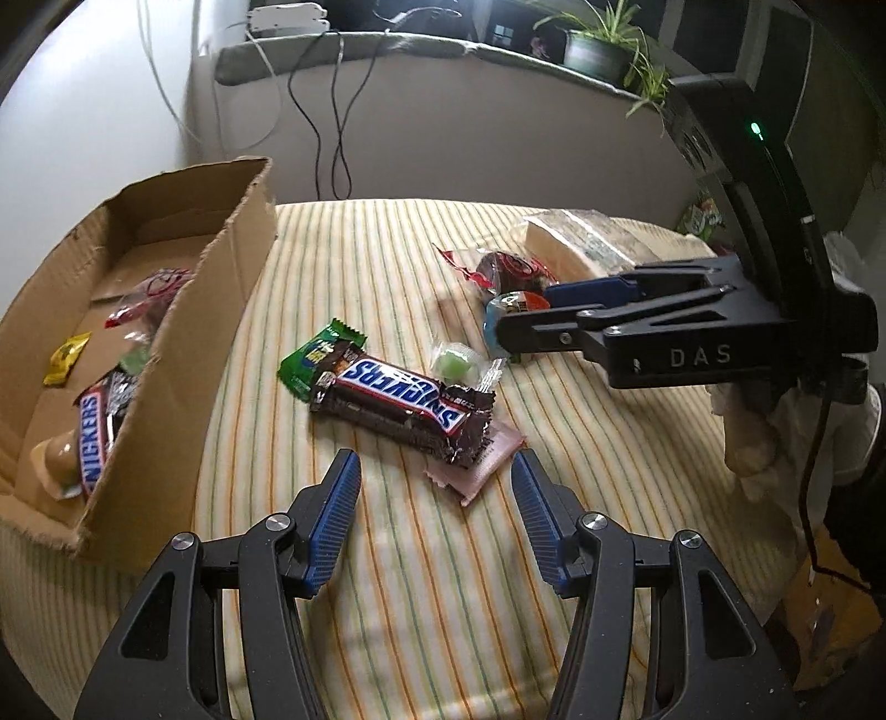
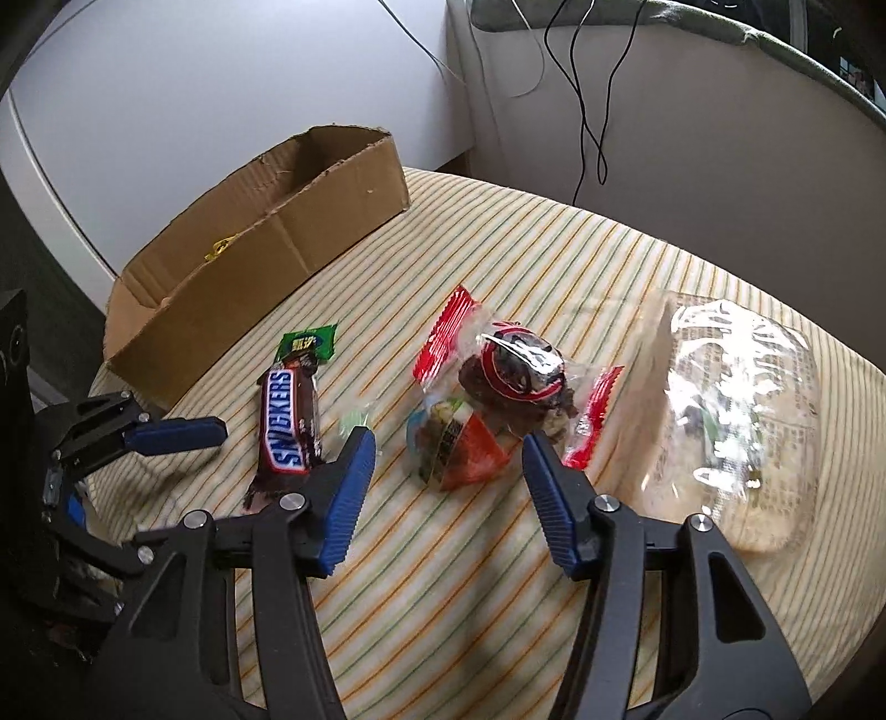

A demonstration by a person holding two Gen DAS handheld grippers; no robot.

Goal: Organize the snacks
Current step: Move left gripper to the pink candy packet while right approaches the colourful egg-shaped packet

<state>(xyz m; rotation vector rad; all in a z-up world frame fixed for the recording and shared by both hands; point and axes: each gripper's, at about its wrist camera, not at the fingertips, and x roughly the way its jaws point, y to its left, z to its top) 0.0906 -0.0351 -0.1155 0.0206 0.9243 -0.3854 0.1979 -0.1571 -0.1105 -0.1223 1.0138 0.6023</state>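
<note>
Black tongs (image 1: 437, 471), ribbed blue pads (image 1: 338, 509), silver screws

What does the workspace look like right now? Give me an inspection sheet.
Surface: striped cloth.
Job's things: cardboard box partly filled; Snickers bar, green candy, red-wrapped snack, small colourful pack still on the cloth.
Clutter: clear plastic bag.
Grippers: left claw open before the Snickers; right claw around the colourful pack, grip unclear.
Cables: black cables down the wall.
Surroundings: potted plant on ledge.
</note>
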